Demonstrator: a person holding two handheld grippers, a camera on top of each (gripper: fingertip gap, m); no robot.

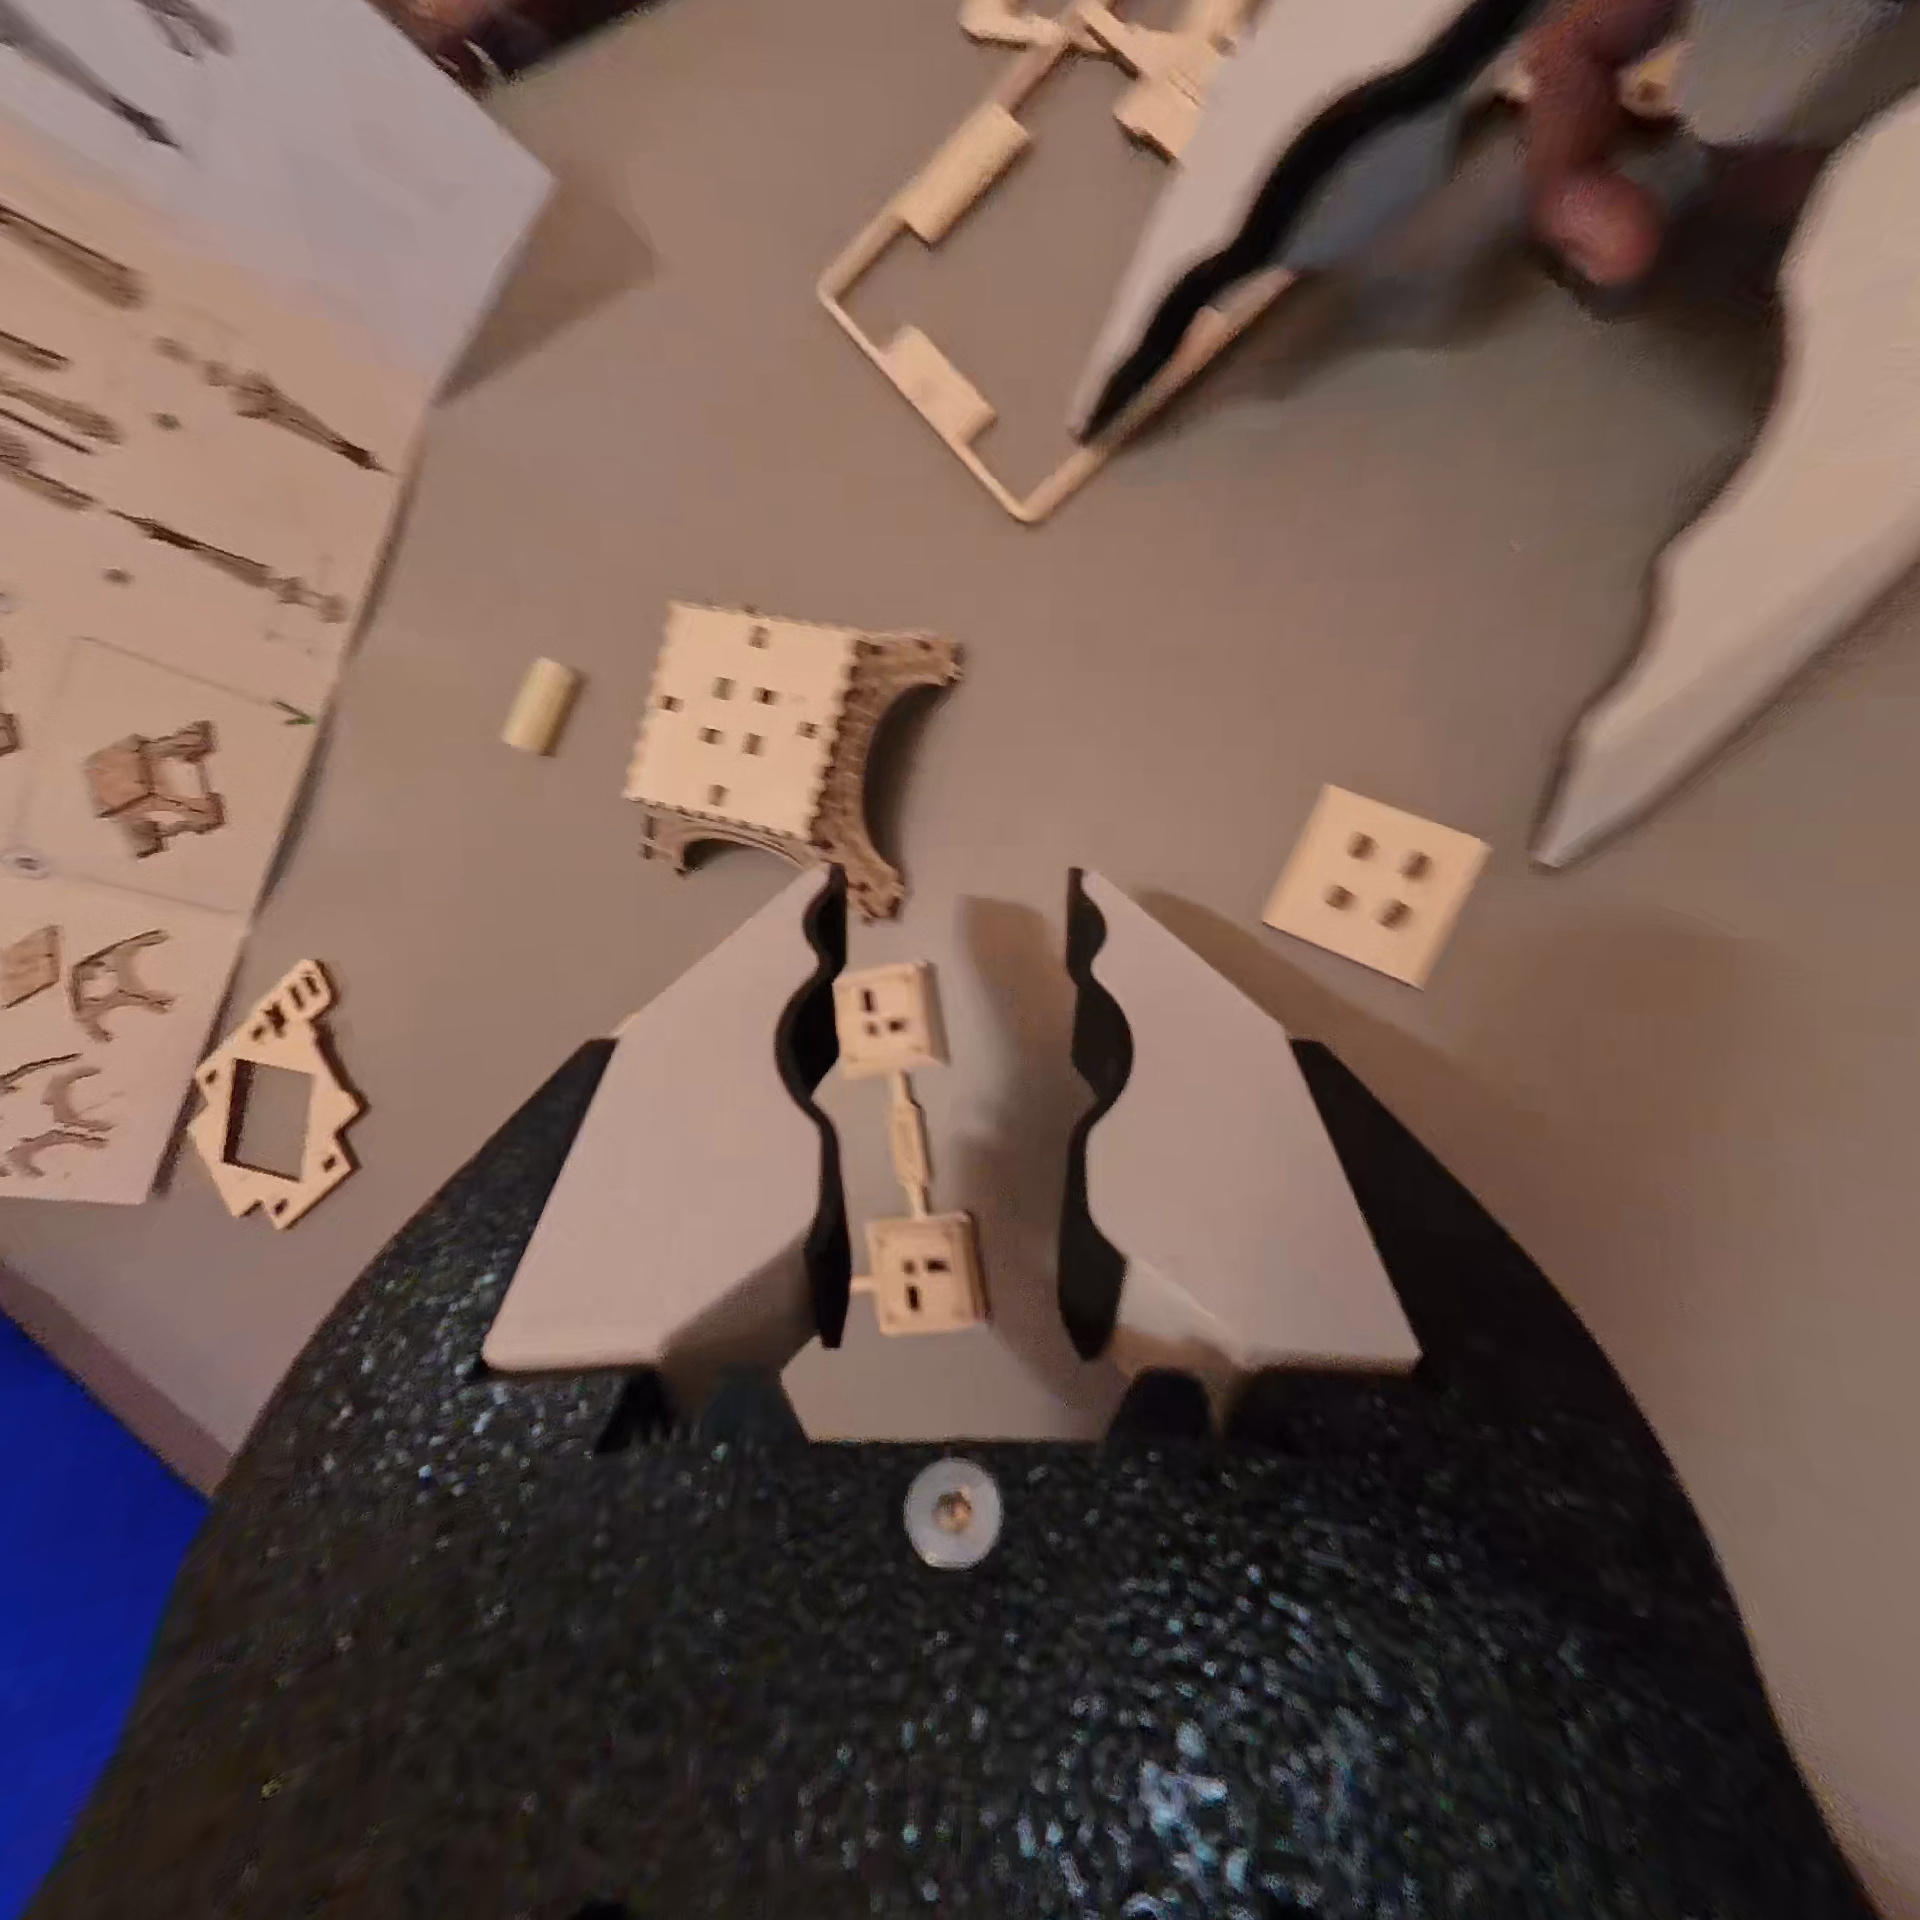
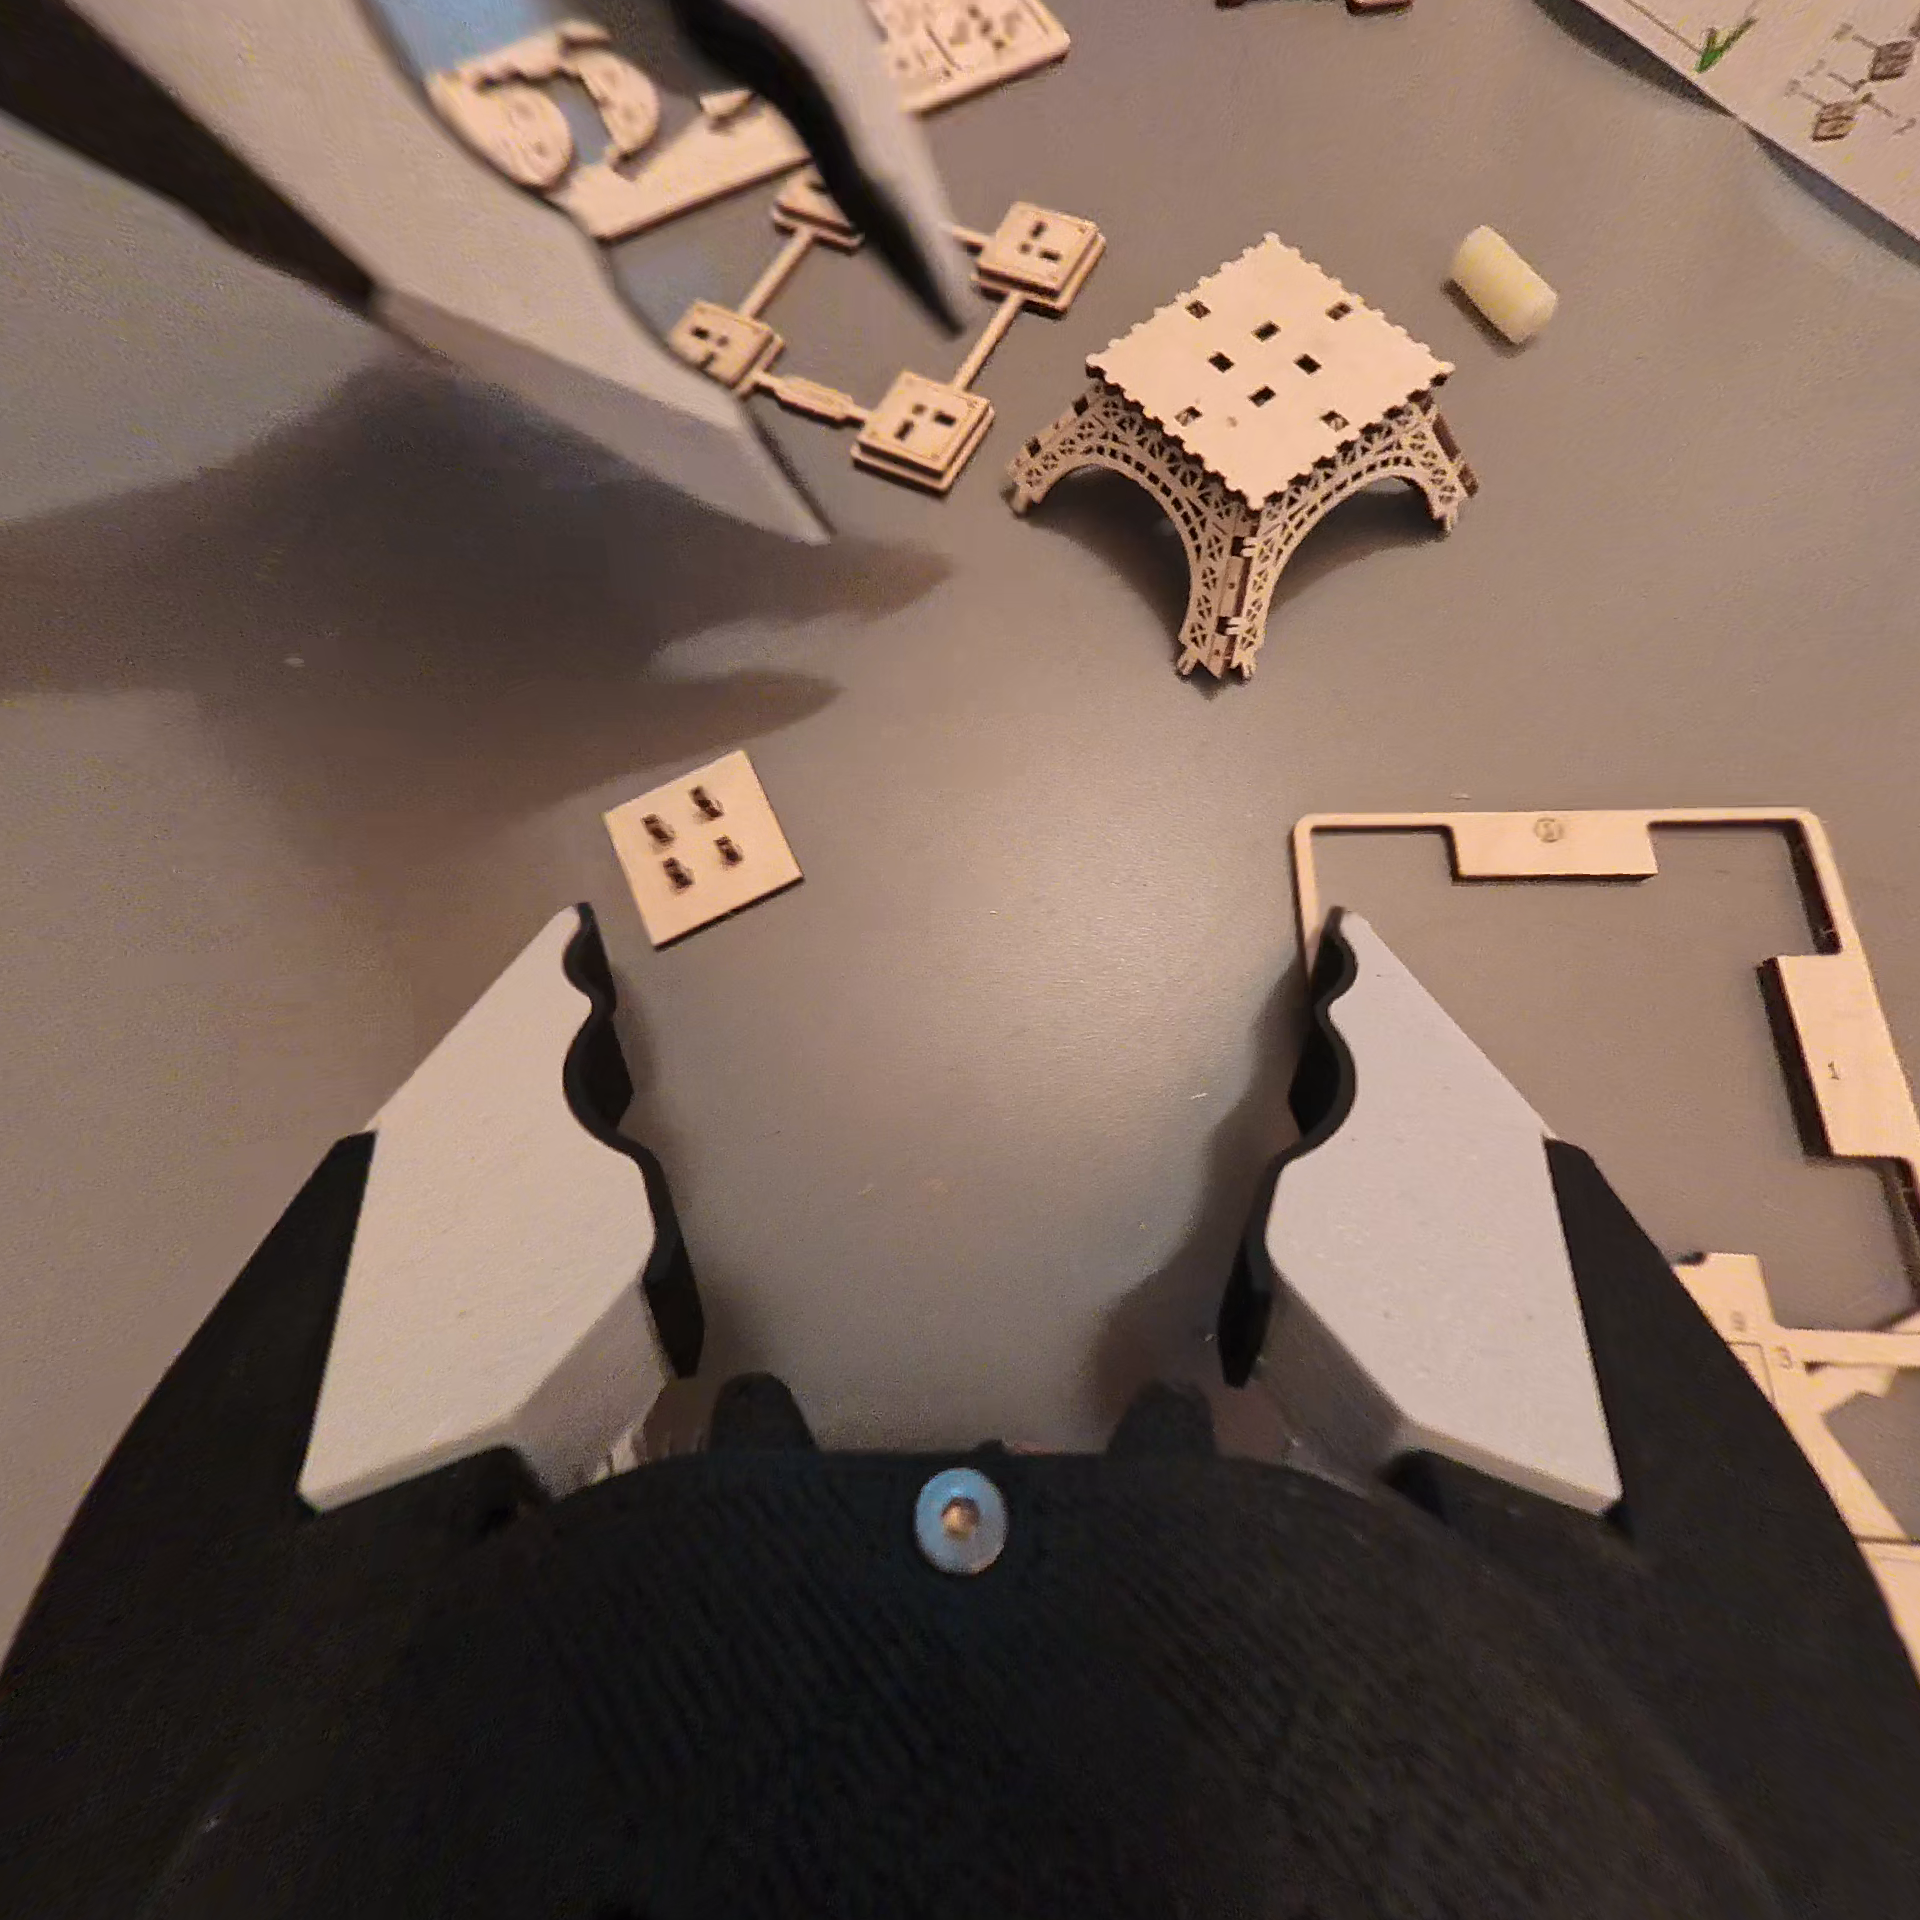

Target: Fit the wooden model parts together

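Linked foot-pad frame (image 1: 909, 1148) flat on the grey table (image 1: 1195, 644), between the spread fingers of the left gripper (image 1: 954, 894), touching neither visibly. Just beyond its tips stands the lattice tower base (image 1: 769, 743); the slotted square plate (image 2: 702, 847) lies just off the left fingertip of the right gripper (image 2: 956, 925), spread over bare tabletop. Empty sprue frame (image 2: 1621, 935) beside its right finger.

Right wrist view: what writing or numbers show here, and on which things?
Empty wooden sheet frame: engraved numbers on its tabs, not quoted.
Wooden offcut, lower right: small engraved numbers, not quoted.
Instruction sheet: diagrams; any print too blurred to read.
Tower base, square slotted plate: none.
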